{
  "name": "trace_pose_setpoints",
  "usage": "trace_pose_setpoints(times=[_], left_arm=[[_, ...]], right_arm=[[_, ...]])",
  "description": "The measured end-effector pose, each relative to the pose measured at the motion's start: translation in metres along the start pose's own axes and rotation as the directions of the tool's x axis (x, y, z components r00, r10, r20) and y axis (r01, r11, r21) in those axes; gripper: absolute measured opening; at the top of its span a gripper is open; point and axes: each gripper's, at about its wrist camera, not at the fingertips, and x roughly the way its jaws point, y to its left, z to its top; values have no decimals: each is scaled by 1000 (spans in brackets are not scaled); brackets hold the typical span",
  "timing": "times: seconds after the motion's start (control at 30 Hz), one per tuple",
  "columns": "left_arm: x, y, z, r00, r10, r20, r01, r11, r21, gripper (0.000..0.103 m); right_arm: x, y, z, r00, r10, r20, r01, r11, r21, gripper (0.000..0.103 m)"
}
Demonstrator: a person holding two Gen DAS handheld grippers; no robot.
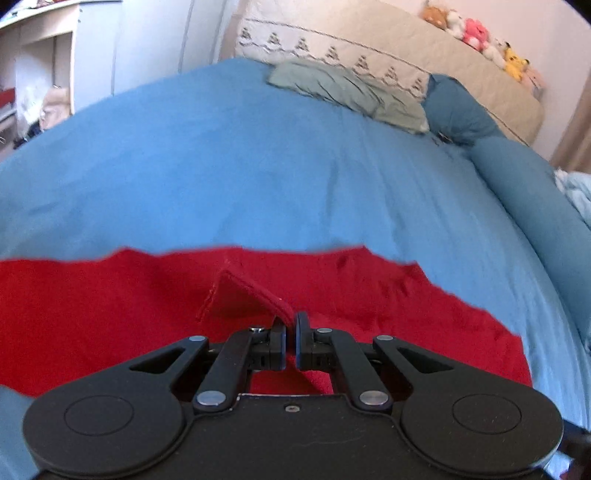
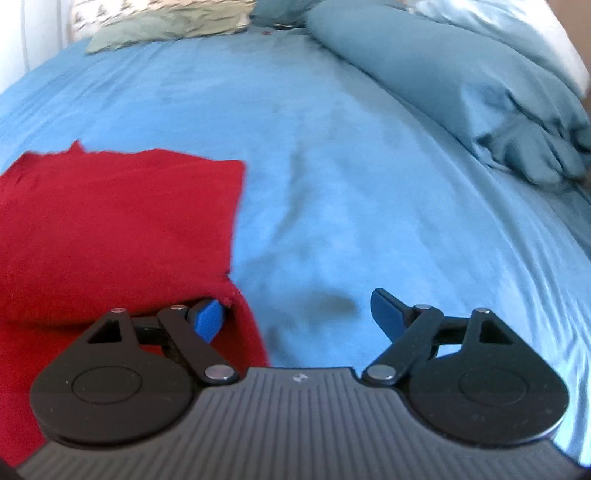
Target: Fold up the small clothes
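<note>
A red garment [image 1: 110, 306] lies spread on the blue bed sheet [image 1: 258, 166]. My left gripper [image 1: 290, 325] is shut on a lifted fold of the red garment, a hemmed flap that stands up just ahead of the fingertips. In the right wrist view the red garment [image 2: 110, 229] lies at the left on the blue sheet [image 2: 351, 184]. My right gripper [image 2: 299, 314] is open and empty at the garment's right edge. Its left finger [image 2: 210, 319] is over the red cloth and its right finger [image 2: 386, 314] is over bare sheet.
A grey-green folded cloth [image 1: 343, 92] lies at the far side of the bed. A teal duvet roll [image 1: 517, 177] runs along the right. A beige cover with plush toys [image 1: 476, 33] is behind. White furniture [image 1: 44, 66] stands at far left.
</note>
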Motion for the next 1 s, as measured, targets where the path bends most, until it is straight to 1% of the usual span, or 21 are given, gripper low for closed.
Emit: trace_pose_setpoints(times=[0.07, 0.13, 0.2, 0.23, 0.27, 0.3, 0.33, 0.4, 0.47, 0.5, 0.53, 0.57, 0.63, 0.7, 0.73, 0.77, 0.8, 0.83, 0.87, 0.93, 1.0], left_arm=[[2, 2, -10, 1000, -1, -11, 1, 1000, 14, 4], [7, 9, -22, 999, 27, -43, -26, 999, 22, 5], [8, 19, -31, 996, 43, -85, -41, 999, 16, 6], [5, 20, -38, 993, 55, -101, -54, 998, 13, 12], [4, 23, -41, 990, 71, -118, -70, 997, 12, 15], [3, 28, -44, 986, 92, -138, -92, 996, 9, 22], [-1, 33, -47, 982, 109, -153, -111, 994, -1, 26], [-13, 41, -50, 976, 138, -167, -141, 990, -8, 28], [-24, 43, -48, 956, 226, -185, -225, 974, 28, 30], [-33, 42, -44, 953, 251, -168, -248, 968, 38, 31], [-43, 41, -40, 961, 239, -139, -236, 971, 40, 36], [-49, 39, -35, 969, 220, -115, -216, 975, 44, 43], [-52, 28, -26, 980, 183, -77, -176, 980, 91, 53], [-36, 13, -19, 985, 154, -79, -142, 980, 140, 54], [-26, 6, -18, 987, 139, -84, -125, 980, 156, 54], [-19, 3, -18, 988, 127, -87, -112, 980, 162, 54], [-9, -1, -19, 989, 116, -90, -100, 981, 168, 54], [-2, -3, -20, 989, 110, -94, -93, 981, 170, 54], [3, -3, -20, 989, 104, -101, -86, 982, 170, 54], [8, 0, -23, 988, 100, -120, -79, 982, 170, 54], [14, 3, -24, 985, 105, -133, -81, 981, 174, 54]], right_arm=[[6, -17, -5, 999, 38, -35, -36, 996, 78, 99], [7, -26, -8, 996, 83, -32, -79, 992, 100, 99], [6, -26, -7, 995, 94, -34, -93, 995, 49, 100], [6, -26, -6, 994, 100, -37, -99, 995, 24, 100], [6, -27, -4, 993, 111, -45, -110, 994, 8, 100], [7, -29, -1, 991, 122, -54, -122, 993, 2, 100], [6, -31, 1, 989, 136, -67, -136, 991, 2, 100], [2, -34, 4, 985, 149, -89, -152, 988, -26, 100], [-12, -29, 10, 986, 140, -89, -148, 985, -89, 100], [-24, -25, 13, 987, 149, -67, -157, 980, -124, 100], [-37, -20, 16, 982, 182, -39, -186, 972, -146, 100], [-48, -15, 19, 973, 229, -13, -228, 961, -154, 101], [-60, 2, 24, 941, 337, 6, -332, 930, -157, 101], [-51, 24, 25, 916, 401, -14, -398, 903, -159, 101], [-42, 32, 24, 913, 407, -27, -406, 901, -149, 101], [-31, 38, 22, 916, 400, -37, -401, 906, -132, 101], [-18, 39, 19, 924, 378, -53, -381, 918, -109, 101], [-3, 36, 15, 941, 327, -83, -333, 940, -78, 100], [8, 29, 9, 950, 294, -105, -299, 953, -40, 100], [3, 11, 0, 937, 346, -52, -346, 938, 9, 100], [-2, 12, 5, 934, 349, -82, -352, 935, -34, 100]])
